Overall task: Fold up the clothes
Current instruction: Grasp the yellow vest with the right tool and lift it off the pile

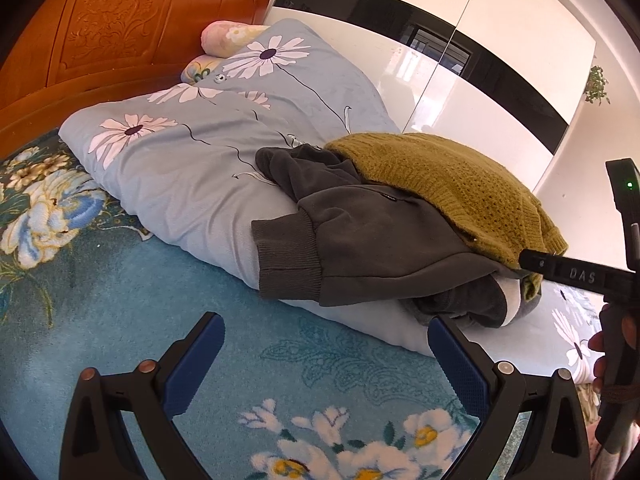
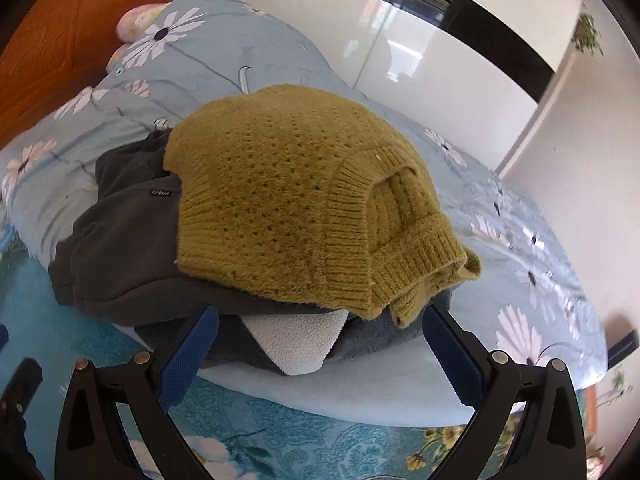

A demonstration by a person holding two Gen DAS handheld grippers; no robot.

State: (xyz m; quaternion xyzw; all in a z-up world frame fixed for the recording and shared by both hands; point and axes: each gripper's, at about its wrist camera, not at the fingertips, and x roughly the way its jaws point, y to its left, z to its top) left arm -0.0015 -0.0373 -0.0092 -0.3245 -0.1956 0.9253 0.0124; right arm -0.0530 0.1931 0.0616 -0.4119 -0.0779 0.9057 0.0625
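Two garments lie stacked on a folded quilt [image 1: 192,160] on the bed: an olive knit sweater [image 2: 288,208] rests on top of a dark grey sweatshirt [image 1: 360,248]. In the right wrist view the sweater covers most of the sweatshirt, its ribbed hem turned toward the camera, and a white fleece patch [image 2: 296,340] shows under the pile's near edge. The sweatshirt's ribbed cuff [image 1: 288,256] hangs over the quilt's near side in the left wrist view.

The quilt is pale blue with white daisies and sits on a teal floral bedspread [image 1: 120,280]. A carved wooden headboard [image 1: 100,20] stands behind it, with a glossy white wardrobe [image 1: 460,60] beyond the bed.

The left hand-held gripper [image 1: 324,352] hovers over the bedspread just short of the pile, its blue-padded fingers spread wide and holding nothing. The right hand-held gripper [image 2: 320,344] faces the pile's near edge, fingers likewise wide apart and empty, the fleece patch showing between them. Its black body also shows at the right edge of the left view.
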